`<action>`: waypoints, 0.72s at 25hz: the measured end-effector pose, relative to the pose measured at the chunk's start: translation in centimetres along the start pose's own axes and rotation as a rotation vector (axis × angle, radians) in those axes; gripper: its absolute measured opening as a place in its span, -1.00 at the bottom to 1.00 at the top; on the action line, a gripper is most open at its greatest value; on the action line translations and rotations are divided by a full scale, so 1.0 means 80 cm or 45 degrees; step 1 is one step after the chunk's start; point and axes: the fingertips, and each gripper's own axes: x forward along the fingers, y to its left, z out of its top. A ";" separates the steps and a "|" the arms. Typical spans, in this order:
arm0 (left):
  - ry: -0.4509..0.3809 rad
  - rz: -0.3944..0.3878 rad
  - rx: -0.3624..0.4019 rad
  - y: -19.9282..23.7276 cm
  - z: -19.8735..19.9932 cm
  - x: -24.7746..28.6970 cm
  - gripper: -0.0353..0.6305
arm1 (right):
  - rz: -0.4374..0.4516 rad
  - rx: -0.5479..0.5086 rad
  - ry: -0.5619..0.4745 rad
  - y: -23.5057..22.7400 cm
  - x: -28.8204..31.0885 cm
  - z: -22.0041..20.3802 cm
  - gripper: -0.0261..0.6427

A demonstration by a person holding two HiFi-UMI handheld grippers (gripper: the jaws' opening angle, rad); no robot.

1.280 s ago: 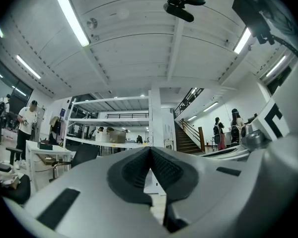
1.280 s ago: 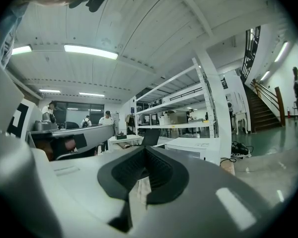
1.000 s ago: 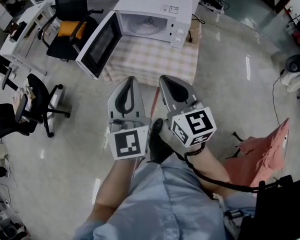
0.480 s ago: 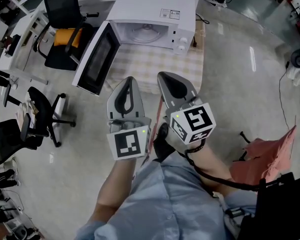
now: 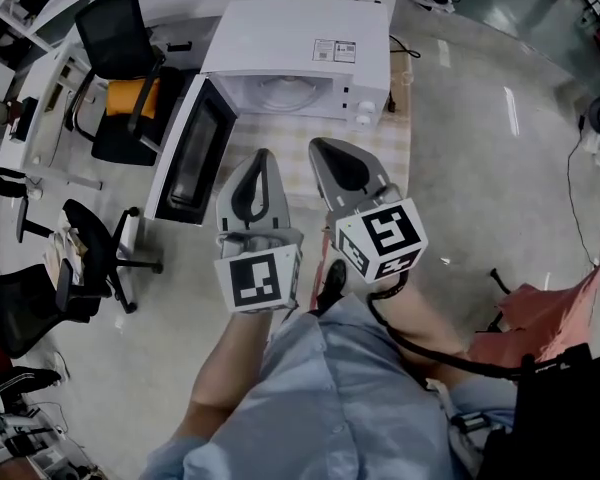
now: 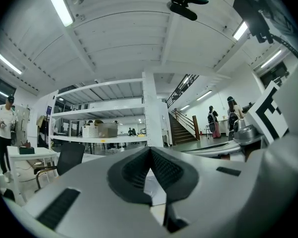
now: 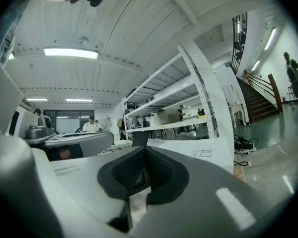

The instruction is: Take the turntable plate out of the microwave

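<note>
The white microwave (image 5: 300, 43) stands on a table with a checked cloth (image 5: 375, 138), its door (image 5: 185, 163) swung open to the left. Inside the lit cavity the clear glass turntable plate (image 5: 285, 93) lies flat. Both grippers are held level side by side in front of the table, short of the cavity. My left gripper (image 5: 261, 156) is shut with nothing in it, its tips meeting in the left gripper view (image 6: 150, 150). My right gripper (image 5: 320, 146) is shut and empty too (image 7: 145, 150). The microwave's top (image 7: 198, 150) shows just beyond the right jaws.
The open door juts out toward the left of the table. Black office chairs (image 5: 130, 38) (image 5: 100, 258) and a white desk (image 5: 50, 88) stand at the left. A pink cloth (image 5: 550, 308) lies at the right on the floor. Shelving and people show far off in both gripper views.
Both grippers have moved forward toward the microwave, which now sits closer and larger in the head view. Their tips now reach over the table's front edge. The jaws stay shut.
</note>
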 end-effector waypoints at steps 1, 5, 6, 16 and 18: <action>-0.007 0.000 0.009 0.001 0.004 0.007 -0.87 | 0.000 0.003 -0.011 -0.004 0.004 0.005 -0.92; -0.020 0.003 0.034 0.006 0.013 0.026 -0.87 | -0.004 0.015 -0.043 -0.017 0.018 0.017 -0.92; -0.012 0.003 0.042 0.008 0.012 0.030 -0.87 | -0.004 0.017 -0.045 -0.020 0.022 0.018 -0.92; -0.032 0.030 -0.011 0.040 -0.005 0.057 -0.87 | 0.009 -0.015 -0.020 -0.029 0.069 0.010 -0.92; -0.035 0.032 -0.018 0.050 -0.013 0.067 -0.87 | -0.003 -0.022 -0.012 -0.033 0.079 0.006 -0.92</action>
